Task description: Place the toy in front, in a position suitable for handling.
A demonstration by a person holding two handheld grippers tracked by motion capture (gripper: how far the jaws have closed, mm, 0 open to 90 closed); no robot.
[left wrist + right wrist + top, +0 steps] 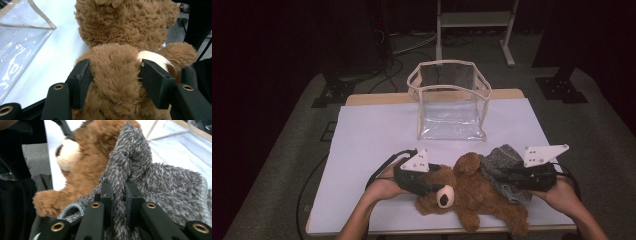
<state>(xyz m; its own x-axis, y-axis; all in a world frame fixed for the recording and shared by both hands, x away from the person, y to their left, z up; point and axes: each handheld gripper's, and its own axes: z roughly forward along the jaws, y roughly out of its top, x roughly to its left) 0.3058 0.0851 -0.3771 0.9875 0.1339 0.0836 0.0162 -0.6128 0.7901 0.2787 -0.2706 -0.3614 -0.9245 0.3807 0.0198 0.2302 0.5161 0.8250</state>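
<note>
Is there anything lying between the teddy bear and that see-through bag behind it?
Nothing visible does. Bare white table cover lies between the teddy bear and the clear bag. The grey fuzzy cloth lies over the bear's side, not ahead of it.

high view overhead facing forward, gripper views close, sharing teddy bear (472, 192)

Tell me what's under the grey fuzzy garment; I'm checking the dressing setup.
The grey fuzzy garment lies over the brown teddy bear, draped on its body. The right gripper pinches a fold. The part of the bear it covers, and the table beneath, are hidden.
</note>
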